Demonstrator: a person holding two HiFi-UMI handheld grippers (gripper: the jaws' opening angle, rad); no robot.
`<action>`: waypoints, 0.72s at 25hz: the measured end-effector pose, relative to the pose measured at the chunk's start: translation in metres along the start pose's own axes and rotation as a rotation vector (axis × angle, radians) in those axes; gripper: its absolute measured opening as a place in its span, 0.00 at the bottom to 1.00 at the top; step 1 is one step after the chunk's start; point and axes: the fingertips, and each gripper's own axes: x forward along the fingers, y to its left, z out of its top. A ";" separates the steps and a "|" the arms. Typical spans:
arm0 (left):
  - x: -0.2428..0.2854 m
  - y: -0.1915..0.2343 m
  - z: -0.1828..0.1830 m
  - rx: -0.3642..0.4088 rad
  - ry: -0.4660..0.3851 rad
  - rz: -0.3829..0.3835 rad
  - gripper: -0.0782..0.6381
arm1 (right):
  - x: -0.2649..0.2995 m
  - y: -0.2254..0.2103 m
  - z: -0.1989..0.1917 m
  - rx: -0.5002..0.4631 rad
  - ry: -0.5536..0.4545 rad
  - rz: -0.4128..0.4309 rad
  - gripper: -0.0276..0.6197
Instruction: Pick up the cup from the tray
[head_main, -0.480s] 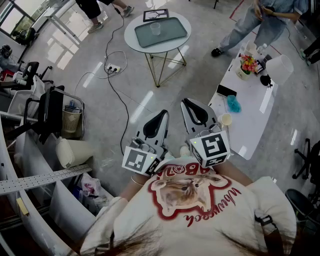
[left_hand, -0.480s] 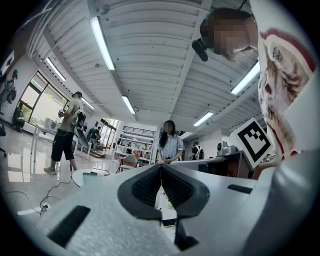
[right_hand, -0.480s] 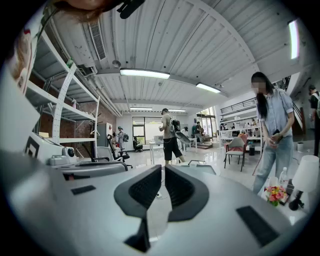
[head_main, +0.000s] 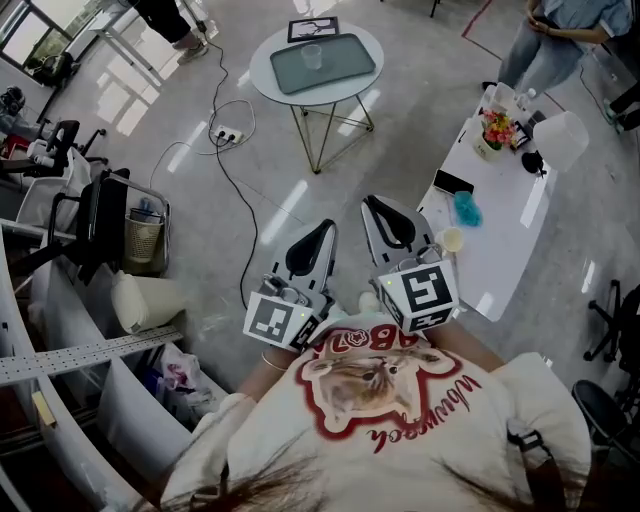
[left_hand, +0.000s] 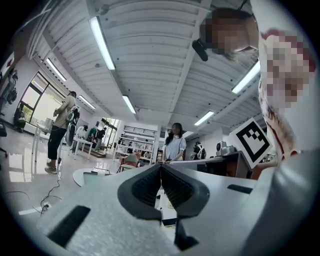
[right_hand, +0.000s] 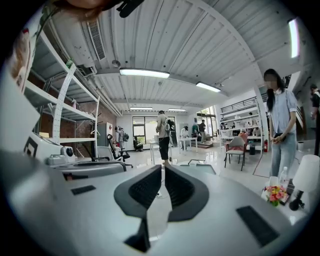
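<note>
The cup (head_main: 311, 57), clear and upright, stands on the grey-green tray (head_main: 345, 66) toward its far-left part, and the tray lies on the round white table (head_main: 268, 84) at twelve o'clock from the person, well apart from both tools. The left gripper (head_main: 327, 226) and the right gripper (head_main: 371, 202) are held side by side just in front of the chest, pointing roughly level toward that table. It looks like a carrying posture for walking over, not a reach. Each gripper view shows its ribbed pads meeting at the tips with nothing between them, so both are closed and empty. Bare floor lies ahead, but a cable runs to a power strip (head_main: 228, 136) at eleven o'clock near the table's legs, which I judge a tripping risk on the approach. A long white table (head_main: 500, 250) at two o'clock carries flowers (head_main: 496, 128) and a phone (head_main: 453, 182), none of it part of the job. The task seems barely begun — the next step calls for closing the gap and parting one gripper's jaws before the cup.
</note>
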 end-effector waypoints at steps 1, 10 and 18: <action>0.001 0.000 -0.002 0.006 0.000 0.000 0.13 | 0.000 -0.002 0.000 0.000 0.002 0.000 0.11; 0.008 -0.003 -0.007 -0.003 0.007 0.023 0.13 | 0.000 -0.013 -0.003 -0.014 0.005 0.003 0.11; 0.013 -0.010 -0.012 -0.004 -0.014 0.064 0.13 | 0.000 -0.023 -0.003 -0.029 -0.009 0.040 0.11</action>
